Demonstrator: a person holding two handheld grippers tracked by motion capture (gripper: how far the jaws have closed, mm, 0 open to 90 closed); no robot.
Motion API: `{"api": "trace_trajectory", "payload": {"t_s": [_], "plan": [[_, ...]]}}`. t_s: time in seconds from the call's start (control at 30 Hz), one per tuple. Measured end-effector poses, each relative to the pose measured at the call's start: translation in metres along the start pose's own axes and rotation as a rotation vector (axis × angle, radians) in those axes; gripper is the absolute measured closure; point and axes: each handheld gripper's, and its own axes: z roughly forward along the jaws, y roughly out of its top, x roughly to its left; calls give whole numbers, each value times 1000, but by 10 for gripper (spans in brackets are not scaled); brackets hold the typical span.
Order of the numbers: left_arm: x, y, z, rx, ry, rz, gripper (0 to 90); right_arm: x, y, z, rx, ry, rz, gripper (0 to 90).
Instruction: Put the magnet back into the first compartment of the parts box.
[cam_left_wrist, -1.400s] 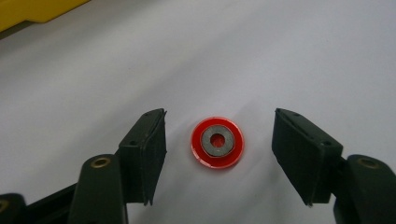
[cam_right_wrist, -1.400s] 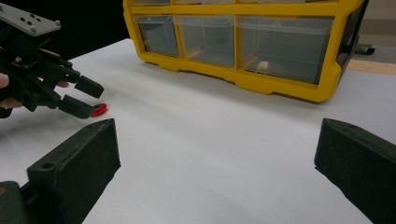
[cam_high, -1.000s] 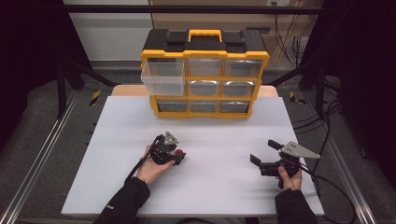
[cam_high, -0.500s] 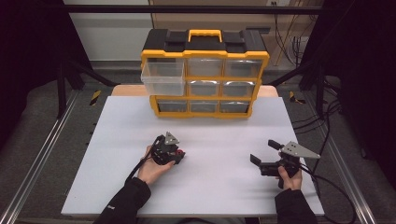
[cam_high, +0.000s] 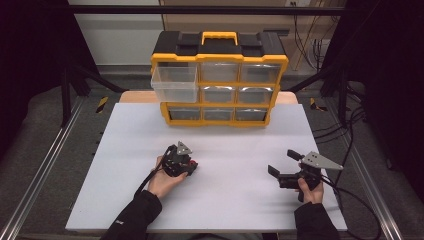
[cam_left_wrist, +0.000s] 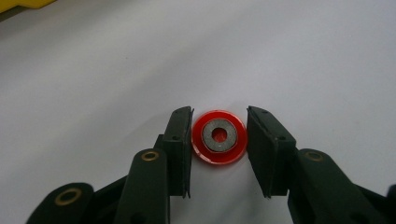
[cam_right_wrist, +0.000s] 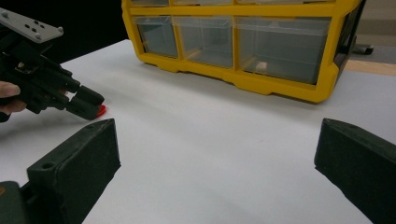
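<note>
Left gripper (cam_left_wrist: 219, 140) jaws have just been closing; they now pinch the red washer-like disc (cam_left_wrist: 219, 137) by its rim, flat on the tabletop (cam_high: 240, 140) left of centre. Thin edge grip, so I expect it could pop out on lift. Right gripper (cam_high: 283, 164) hangs wide open, idle near the right edge.

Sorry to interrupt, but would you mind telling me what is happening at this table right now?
A person sits at a white table with a two-jaw gripper in each hand. The left gripper points down at a small red disc with a grey metal ring in its middle, lying flat on the table; its jaws have just been closing and now sit against the disc's sides. The right gripper rests open off to the side, holding nothing. Behind stands a yellow drawer organiser with its top left drawer pulled out.
</note>
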Motion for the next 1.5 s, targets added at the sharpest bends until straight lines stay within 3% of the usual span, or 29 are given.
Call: {"api": "trace_trajectory", "payload": {"t_s": [0.67,1.5], "plan": [[2,1,-2,-7,-23,-13,621,0,0,0,-2,0,-3,4],[5,7,-26,-80,-32,-24,623,0,0,0,0,3,0,4]]}}
